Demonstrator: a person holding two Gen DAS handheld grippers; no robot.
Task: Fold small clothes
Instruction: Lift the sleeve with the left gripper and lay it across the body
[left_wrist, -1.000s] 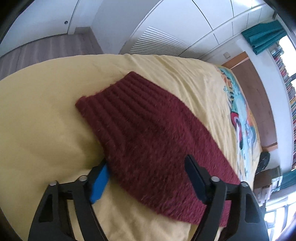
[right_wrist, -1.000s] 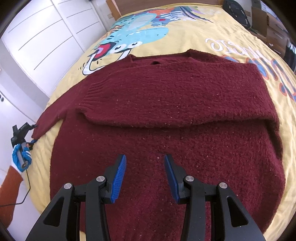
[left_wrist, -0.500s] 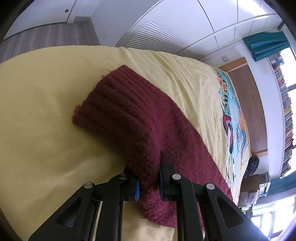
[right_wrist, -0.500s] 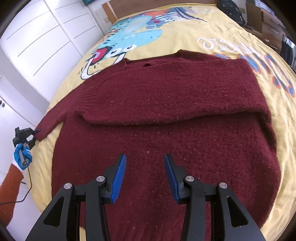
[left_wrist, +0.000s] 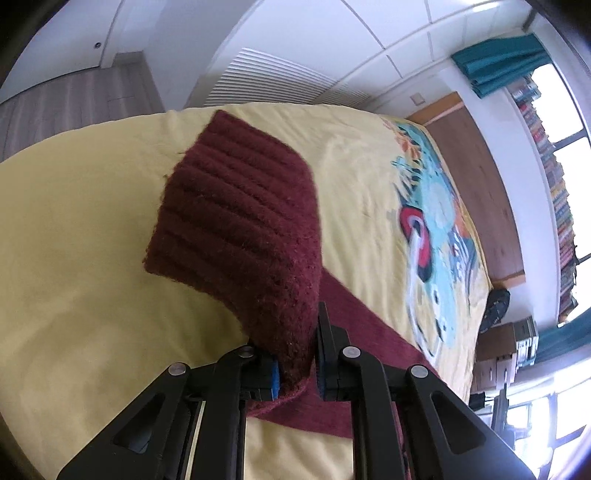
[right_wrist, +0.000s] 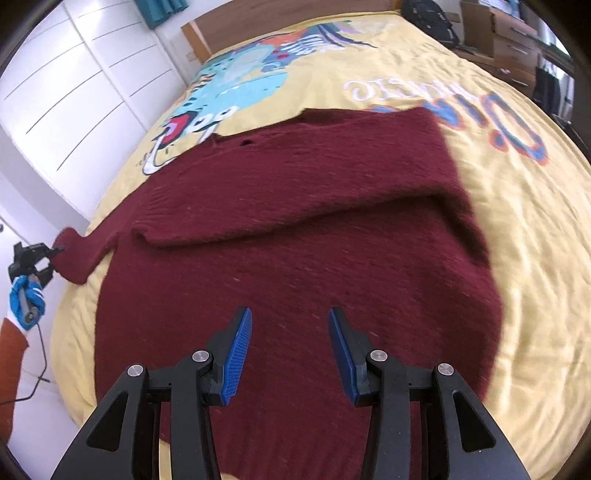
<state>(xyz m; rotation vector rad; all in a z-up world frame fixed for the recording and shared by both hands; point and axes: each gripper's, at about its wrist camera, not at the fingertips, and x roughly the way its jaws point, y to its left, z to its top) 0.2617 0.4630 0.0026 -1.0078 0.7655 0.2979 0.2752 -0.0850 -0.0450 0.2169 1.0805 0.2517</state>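
Observation:
A dark red knitted sweater (right_wrist: 295, 236) lies spread on a yellow bed cover (right_wrist: 517, 192), one sleeve folded across its chest. My left gripper (left_wrist: 297, 354) is shut on the ribbed cuff of the other sleeve (left_wrist: 236, 221) and holds it lifted off the cover. In the right wrist view that left gripper (right_wrist: 35, 258) shows at the far left edge, gripping the sleeve end (right_wrist: 72, 258). My right gripper (right_wrist: 290, 350) is open and empty, hovering above the sweater's lower body.
The bed cover has a cartoon print (right_wrist: 236, 88) near the wooden headboard (right_wrist: 280, 26). White wardrobe doors (right_wrist: 74, 92) run along the left side. Boxes and a dark bag (right_wrist: 428, 14) stand beyond the bed's right side. The bed's edge lies near the left gripper.
My left gripper closed on the sleeve cuff and lifted it, so the cuff now stands up and folds over. The right gripper stayed open and shifted slightly over the sweater.

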